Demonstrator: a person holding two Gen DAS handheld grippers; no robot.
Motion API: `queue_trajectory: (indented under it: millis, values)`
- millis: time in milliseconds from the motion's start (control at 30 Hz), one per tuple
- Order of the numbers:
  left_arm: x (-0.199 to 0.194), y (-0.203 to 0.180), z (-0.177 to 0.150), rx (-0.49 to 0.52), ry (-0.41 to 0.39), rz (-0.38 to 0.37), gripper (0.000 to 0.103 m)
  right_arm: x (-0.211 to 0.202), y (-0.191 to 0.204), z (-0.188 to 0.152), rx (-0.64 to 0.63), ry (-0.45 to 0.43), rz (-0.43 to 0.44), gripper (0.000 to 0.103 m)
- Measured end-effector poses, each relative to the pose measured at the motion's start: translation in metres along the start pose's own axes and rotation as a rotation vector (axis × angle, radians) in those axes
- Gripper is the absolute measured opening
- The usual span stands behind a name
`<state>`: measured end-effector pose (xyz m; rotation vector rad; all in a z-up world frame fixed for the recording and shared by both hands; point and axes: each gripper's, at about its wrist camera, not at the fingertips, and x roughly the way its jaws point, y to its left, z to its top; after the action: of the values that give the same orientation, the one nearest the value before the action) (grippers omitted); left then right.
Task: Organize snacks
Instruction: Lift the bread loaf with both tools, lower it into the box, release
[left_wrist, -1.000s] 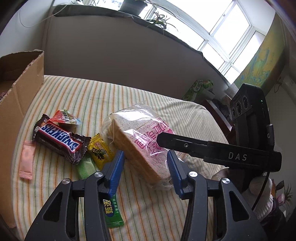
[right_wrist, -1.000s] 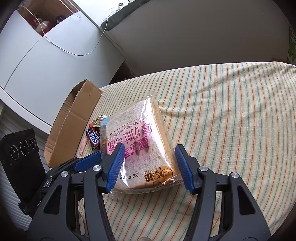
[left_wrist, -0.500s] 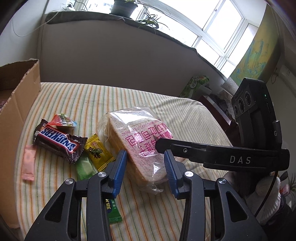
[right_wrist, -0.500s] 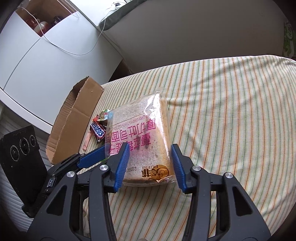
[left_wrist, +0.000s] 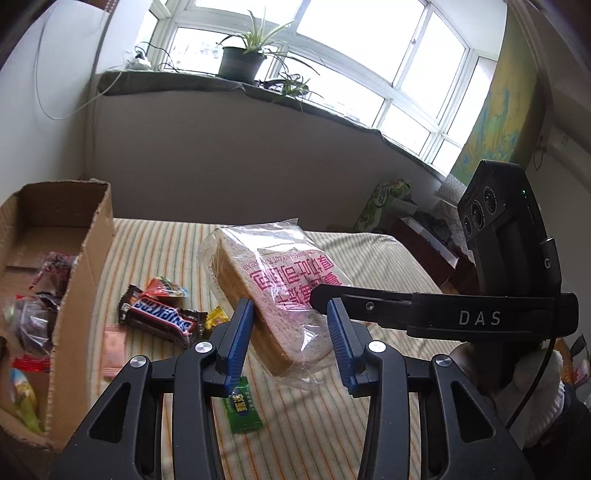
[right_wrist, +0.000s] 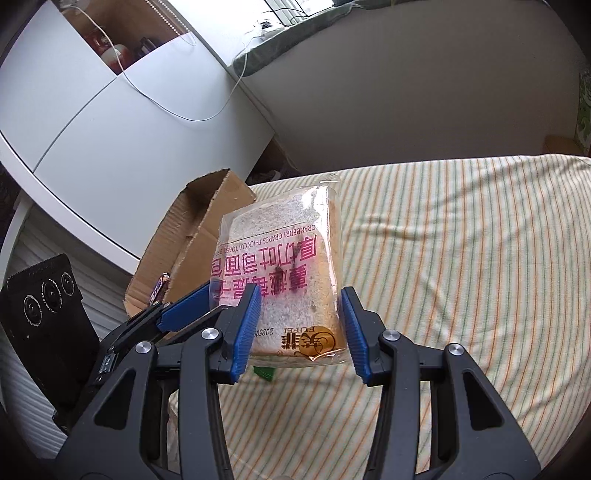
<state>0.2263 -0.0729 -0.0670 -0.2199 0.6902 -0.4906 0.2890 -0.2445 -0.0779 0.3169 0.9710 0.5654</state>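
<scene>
Both tongs are clamped on the bread (left_wrist: 275, 291), a clear bag of sliced toast with pink print, and hold it in the air above the striped bed (left_wrist: 369, 258). The left tongs (left_wrist: 291, 338) grip one end of the bag; their blue pads (left_wrist: 242, 332) press its sides. The right tongs (right_wrist: 301, 328) grip the other end, by the gold logo, and their jaws have just been closing with the bread between them. In the left view the black arm of the right tongs (left_wrist: 443, 314) crosses in from the right and lies on the printed face.

On the bed under the bread lie a Snickers (left_wrist: 162, 321), a red sweet (left_wrist: 166, 290), a yellow sweet (left_wrist: 216, 317), a green packet (left_wrist: 242, 410) and a pink packet (left_wrist: 112, 347). To the left stands an open box (left_wrist: 85, 266) with wrapped snacks (left_wrist: 33, 325) inside
</scene>
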Motion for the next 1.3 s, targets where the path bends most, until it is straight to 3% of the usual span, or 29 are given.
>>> queue_trajectory:
  millis: [267, 667, 1033, 1300]
  values:
    - [-0.043, 0.026, 0.007, -0.009, -0.093, 0.046, 0.039, 0.011, 0.051, 0.014, -0.068, -0.003, 0.047, 0.047]
    - [-0.089, 0.079, 0.012, -0.066, -0.187, 0.158, 0.038, 0.062, 0.130, 0.029, -0.165, 0.039, 0.111, 0.047]
    - [-0.109, 0.128, 0.011, -0.134, -0.221, 0.247, 0.038, 0.114, 0.179, 0.040, -0.226, 0.092, 0.144, 0.047]
    - [-0.111, 0.152, 0.011, -0.168, -0.210, 0.273, 0.038, 0.140, 0.188, 0.038, -0.240, 0.125, 0.158, 0.047]
